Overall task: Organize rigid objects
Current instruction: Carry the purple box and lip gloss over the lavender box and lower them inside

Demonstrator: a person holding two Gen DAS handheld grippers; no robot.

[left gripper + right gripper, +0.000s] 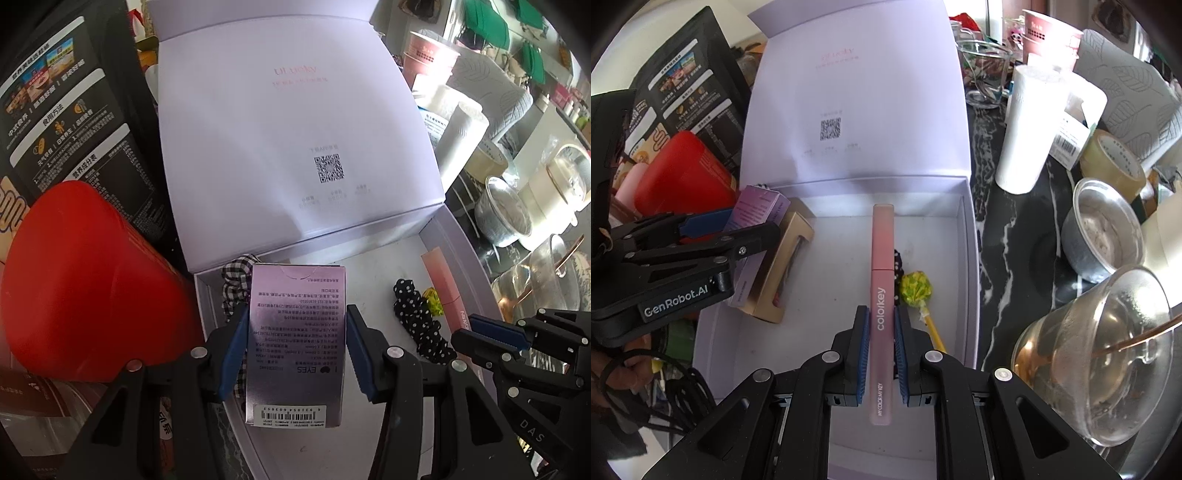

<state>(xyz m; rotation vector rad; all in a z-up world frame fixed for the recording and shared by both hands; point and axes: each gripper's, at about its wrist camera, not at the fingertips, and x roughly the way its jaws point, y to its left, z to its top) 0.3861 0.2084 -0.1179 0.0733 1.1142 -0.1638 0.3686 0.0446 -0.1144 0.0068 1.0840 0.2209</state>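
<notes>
Two grippers are shown, each closed on an item. The left gripper (pixel 295 347) is clamped on a metallic lilac printed carton (pixel 297 343), held above the left side of the open white lidded box (pixel 967 236). The right gripper (pixel 881 350) is clamped on a slim pink "colorkey" cosmetic tube (pixel 882 295), held lengthwise over the box floor. Beside the tube lie a yellow-green wrapped lollipop (pixel 916 290) and a black polka-dot scrunchie (pixel 417 317) — both inside the box. A gold windowed carton (pixel 783 266) is seen leaning near the left wall.
</notes>
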